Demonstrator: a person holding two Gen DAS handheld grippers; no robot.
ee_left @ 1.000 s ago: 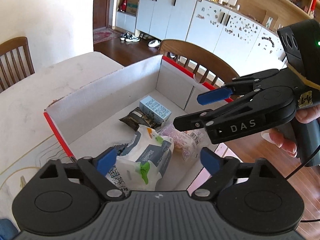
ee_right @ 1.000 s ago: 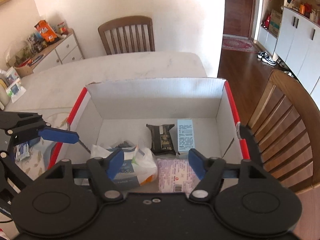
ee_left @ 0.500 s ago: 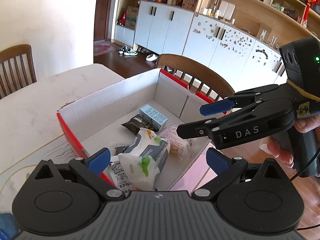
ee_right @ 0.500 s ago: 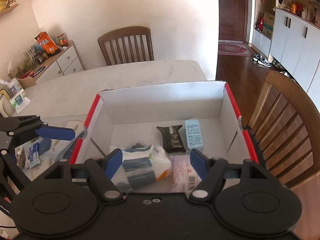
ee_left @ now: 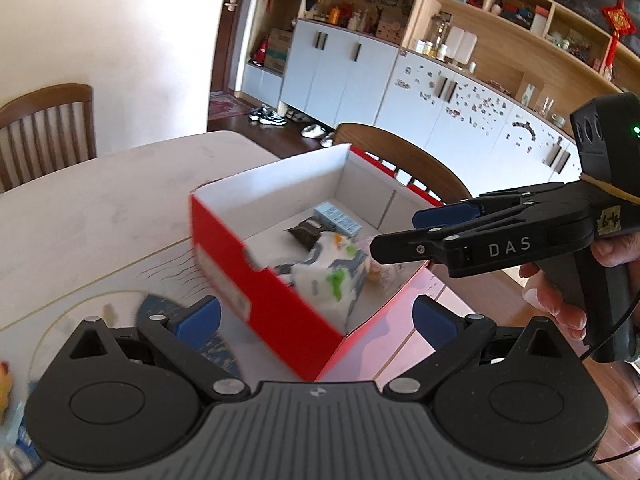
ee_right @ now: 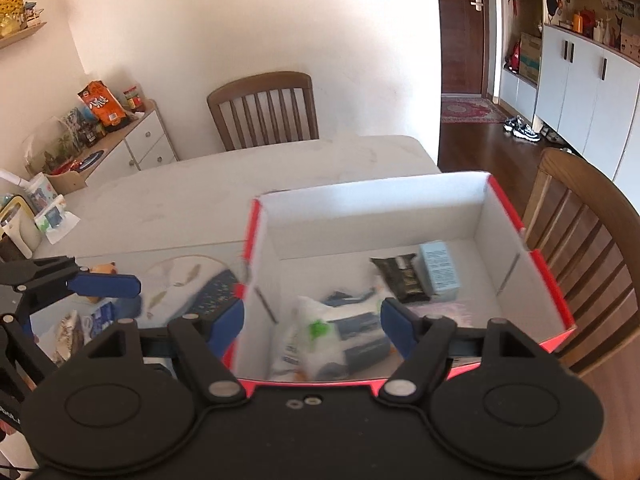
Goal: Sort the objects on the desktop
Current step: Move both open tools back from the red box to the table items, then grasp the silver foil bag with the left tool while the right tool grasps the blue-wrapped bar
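My left gripper (ee_left: 316, 316) hangs over the near corner of the box (ee_left: 280, 300), jaws spread wide and gripping nothing. My right gripper (ee_right: 312, 320) is also released and empty, its blue pads on either side of the box's near wall as I see it, not pressing on anything.

The box is red outside, white inside, and sits open on the pale table (ee_right: 200, 196), near its right-hand end. Inside lie a white wipes pack (ee_right: 320, 340) at the near side, a dark packet (ee_right: 400, 280) and a light blue carton (ee_right: 440, 268) side by side toward the far wall, and a pink packet (ee_right: 452, 306) at the near right, partly hidden.

Left of the box, on the table, a round pale mat (ee_right: 176, 280) carries a dark patterned item (ee_right: 216, 292); a few small packets (ee_right: 100, 316) lie beyond it, blurred.

One wooden chair (ee_right: 264, 108) stands at the far side against a white wall, another (ee_right: 580, 248) just beside the box's right wall. A low white drawer unit (ee_right: 140, 148) with snack bags on top stands at far left. White cabinets (ee_left: 360, 76) and open wooden shelves line the other side, with shoes (ee_left: 268, 114) on a dark wood floor near a brown door (ee_right: 464, 28).
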